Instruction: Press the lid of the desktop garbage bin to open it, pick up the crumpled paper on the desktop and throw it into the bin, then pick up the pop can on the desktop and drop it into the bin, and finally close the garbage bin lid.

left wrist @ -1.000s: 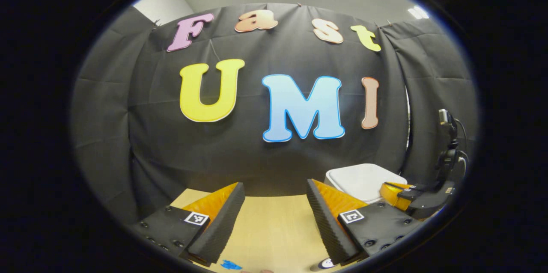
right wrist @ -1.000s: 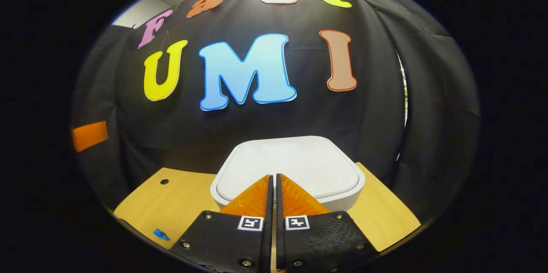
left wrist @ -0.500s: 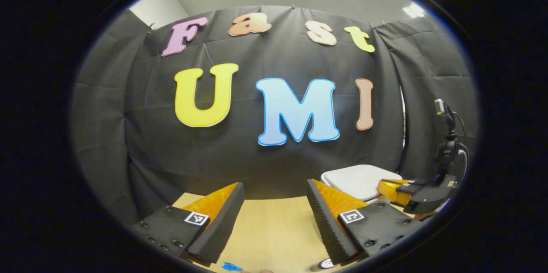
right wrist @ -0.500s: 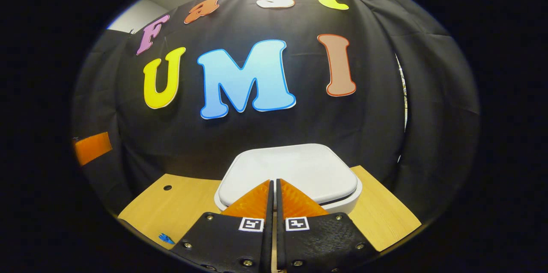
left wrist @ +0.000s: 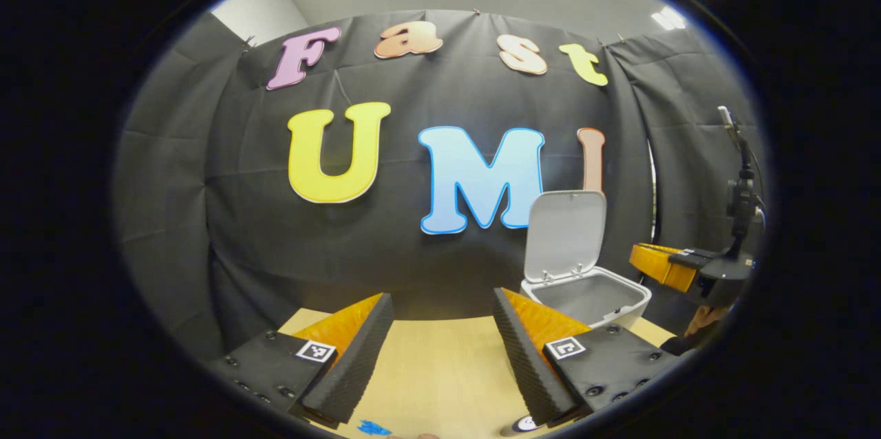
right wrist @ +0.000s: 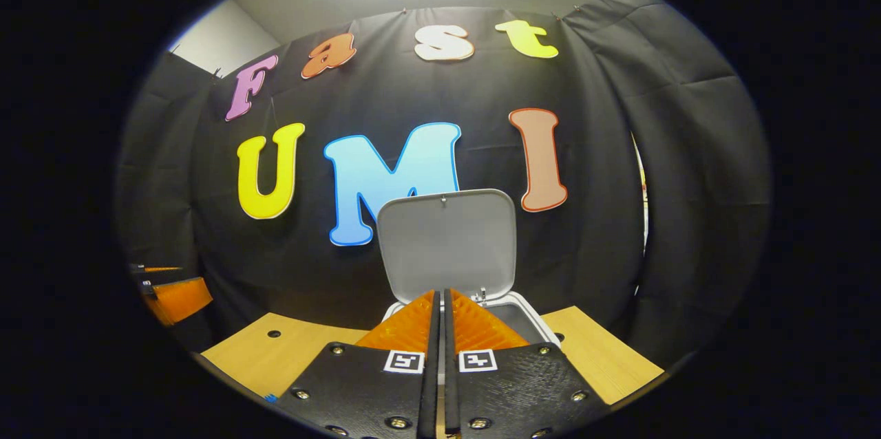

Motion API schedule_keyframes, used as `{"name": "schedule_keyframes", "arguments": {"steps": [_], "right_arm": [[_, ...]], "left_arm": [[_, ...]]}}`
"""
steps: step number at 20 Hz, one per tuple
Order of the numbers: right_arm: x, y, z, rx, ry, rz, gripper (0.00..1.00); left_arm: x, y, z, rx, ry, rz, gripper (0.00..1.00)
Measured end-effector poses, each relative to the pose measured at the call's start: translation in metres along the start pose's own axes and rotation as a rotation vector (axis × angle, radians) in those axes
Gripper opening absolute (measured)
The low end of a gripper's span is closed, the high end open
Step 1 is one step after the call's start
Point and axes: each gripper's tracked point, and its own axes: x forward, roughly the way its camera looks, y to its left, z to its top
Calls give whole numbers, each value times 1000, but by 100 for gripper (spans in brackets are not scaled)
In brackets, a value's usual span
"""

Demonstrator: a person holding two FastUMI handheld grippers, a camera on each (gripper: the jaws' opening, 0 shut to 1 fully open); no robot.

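Note:
The white desktop bin [left wrist: 623,307] stands open at the table's far right, its lid [left wrist: 566,227] upright against the cloth wall. In the right gripper view the lid [right wrist: 446,241] rises straight ahead and the bin's rim [right wrist: 533,318] shows behind my fingers. My right gripper [right wrist: 440,293] is shut with nothing in it and hovers just in front of and above the bin; it also appears as the right gripper [left wrist: 662,265] beside the bin. My left gripper [left wrist: 440,296] is open and empty over the table's middle.
The light wooden table [left wrist: 440,363] runs back to the black cloth wall. A blue mark [left wrist: 372,427] and a small dark round thing [left wrist: 526,423], cut off by the edge, lie near the front. A hand [left wrist: 701,320] holds the right gripper. The left gripper [right wrist: 180,298] shows far left.
The bin's lid has sprung from flat shut to upright. My right gripper, which rested on the lid, has lifted and drawn back. The left gripper has barely moved.

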Motion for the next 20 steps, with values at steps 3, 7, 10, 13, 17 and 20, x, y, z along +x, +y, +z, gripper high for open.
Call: {"name": "schedule_keyframes", "arguments": {"steps": [3,7,10,13,17,20], "right_arm": [[-3,-3,9,16,-17,-11,4],[-6,-2,15,30,-29,-7,4],[-7,0,17,32,-32,-1,4],[-12,5,19,28,-34,3,4],[-18,18,16,16,-24,33,7],[-23,24,16,6,-24,49,12]], "left_arm": [[0,3,-1,-7,2,7,95],[0,8,-5,-1,4,21,95],[-1,15,-7,-5,5,35,95],[-5,20,-9,-6,4,42,95],[-12,32,-12,-14,-2,65,95],[-17,41,-17,-4,-4,77,95]]}}
